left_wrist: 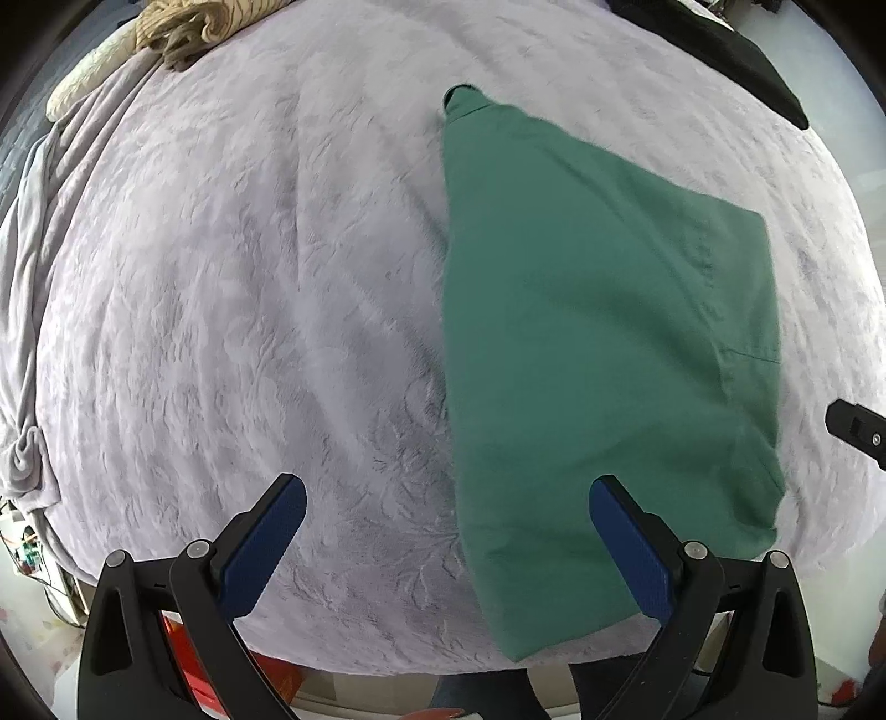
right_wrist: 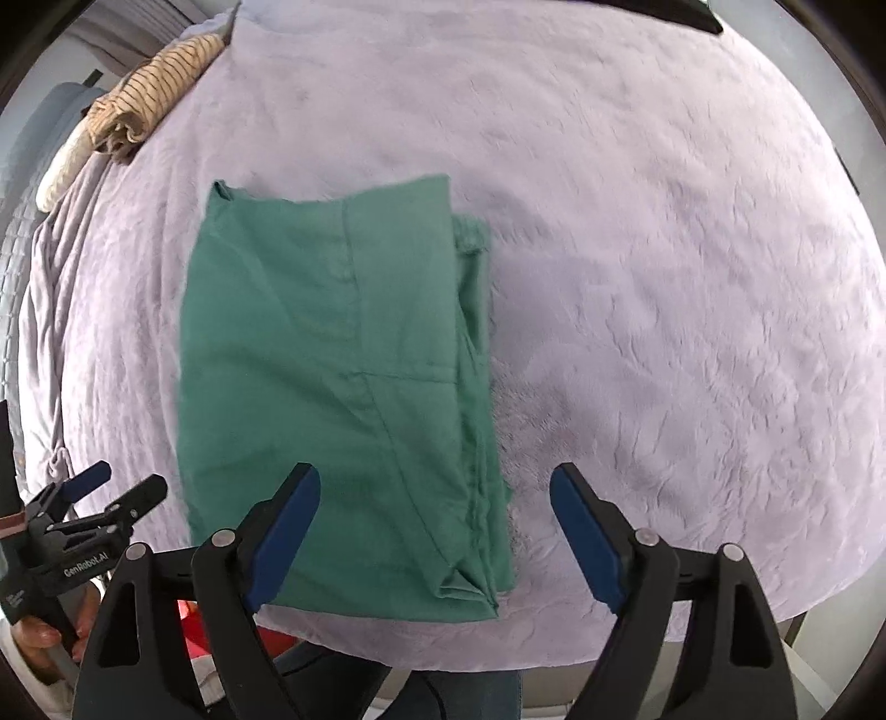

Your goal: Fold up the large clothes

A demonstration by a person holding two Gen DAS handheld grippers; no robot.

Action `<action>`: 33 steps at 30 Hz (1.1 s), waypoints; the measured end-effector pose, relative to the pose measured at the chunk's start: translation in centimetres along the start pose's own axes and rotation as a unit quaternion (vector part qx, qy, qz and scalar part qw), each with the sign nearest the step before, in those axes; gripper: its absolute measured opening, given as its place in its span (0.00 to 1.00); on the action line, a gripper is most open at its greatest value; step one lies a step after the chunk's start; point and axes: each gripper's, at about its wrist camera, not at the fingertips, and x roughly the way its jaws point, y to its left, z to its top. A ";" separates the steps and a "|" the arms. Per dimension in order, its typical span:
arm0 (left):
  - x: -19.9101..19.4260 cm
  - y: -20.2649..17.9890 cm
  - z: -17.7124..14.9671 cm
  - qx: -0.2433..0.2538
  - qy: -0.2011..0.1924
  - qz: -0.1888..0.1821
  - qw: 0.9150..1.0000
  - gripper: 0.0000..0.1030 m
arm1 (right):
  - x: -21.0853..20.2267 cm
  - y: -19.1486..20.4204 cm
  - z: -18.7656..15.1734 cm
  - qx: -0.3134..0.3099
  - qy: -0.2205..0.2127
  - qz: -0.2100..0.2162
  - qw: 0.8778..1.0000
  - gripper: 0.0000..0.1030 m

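Note:
A green garment [left_wrist: 598, 332] lies folded into a long rectangle on the lilac bedspread [left_wrist: 249, 277], reaching the near edge of the bed. It also shows in the right wrist view [right_wrist: 332, 387], with layered edges on its right side. My left gripper [left_wrist: 446, 498] is open and empty, held above the bed at the garment's left edge. My right gripper [right_wrist: 434, 487] is open and empty above the garment's near right edge. The left gripper also shows at the lower left of the right wrist view [right_wrist: 119, 484]. A piece of the right gripper shows at the right edge of the left wrist view [left_wrist: 858, 429].
A striped beige garment [right_wrist: 149, 88] lies crumpled at the far left of the bed, also in the left wrist view [left_wrist: 188, 25]. A black garment [left_wrist: 736, 50] lies at the far right. The bedspread [right_wrist: 664, 277] bunches at the left side. A red object [left_wrist: 183, 642] sits below the near edge.

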 end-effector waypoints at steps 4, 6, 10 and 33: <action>-1.1 -0.8 -0.2 0.010 -0.011 -0.002 1.000 1.00 | -1.2 0.1 -0.1 0.008 -0.020 -0.003 1.000 0.86; -1.6 -1.1 -0.2 0.012 -0.017 -0.003 1.000 1.00 | -1.2 1.0 0.1 0.009 -0.027 -0.009 1.000 0.86; -2.2 -1.1 -0.2 0.011 -0.030 -0.002 0.999 1.00 | -2.3 0.4 -0.7 0.009 -0.031 -0.023 0.999 0.86; -3.1 -1.8 0.3 0.018 -0.044 -0.007 0.999 1.00 | -3.7 1.2 -1.2 0.013 -0.049 -0.072 0.996 0.86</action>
